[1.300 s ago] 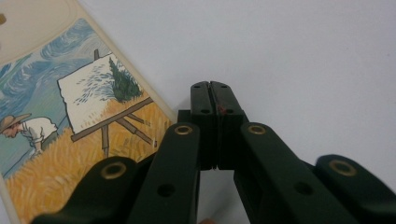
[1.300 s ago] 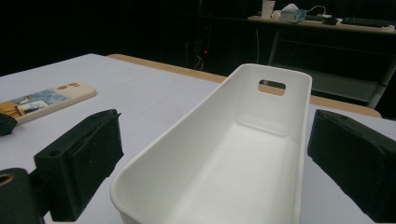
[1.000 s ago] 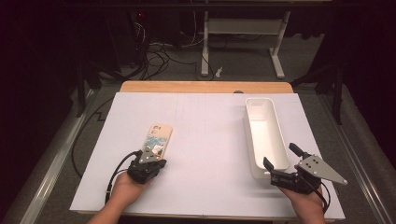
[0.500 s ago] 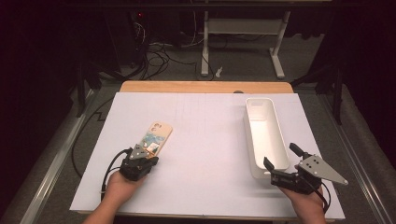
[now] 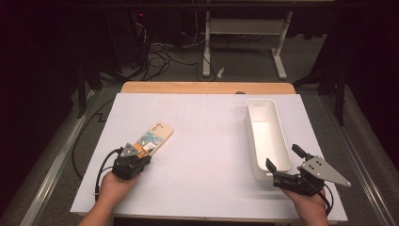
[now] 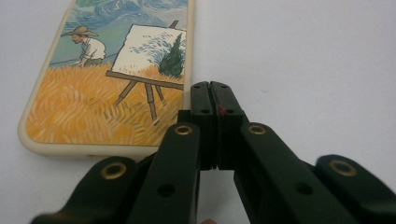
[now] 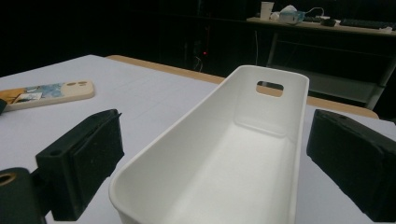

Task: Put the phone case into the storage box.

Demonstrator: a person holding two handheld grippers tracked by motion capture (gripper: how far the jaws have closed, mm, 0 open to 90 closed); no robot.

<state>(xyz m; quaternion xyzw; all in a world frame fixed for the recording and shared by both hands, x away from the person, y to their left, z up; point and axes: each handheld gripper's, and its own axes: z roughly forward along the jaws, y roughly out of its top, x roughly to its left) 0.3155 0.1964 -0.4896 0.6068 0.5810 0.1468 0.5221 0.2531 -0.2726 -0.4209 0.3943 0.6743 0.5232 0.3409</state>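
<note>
A phone case (image 5: 154, 136) printed with a painter at an easel lies flat at the left of the white table, slanting up to the right. My left gripper (image 5: 142, 152) is shut with nothing between its jaws. Its tips (image 6: 212, 88) sit against the case (image 6: 112, 84), at the long edge by the near corner. On the right stands an empty white bin (image 5: 266, 136), long side pointing away. My right gripper (image 5: 283, 158) is open, one jaw on each side of the bin's near end. In the right gripper view (image 7: 217, 126) neither pad presses the bin (image 7: 261, 140).
A white sheet (image 5: 207, 160) covers the table, and a strip of wood (image 5: 207, 87) shows along its far edge. Beyond are dark floor, cables and the legs of a desk (image 5: 244, 52). Open sheet lies between the case and the bin.
My left hand has slid to the left and a little nearer. The case's near end has swung with it, so the case slants more to the right. The right gripper has stayed put.
</note>
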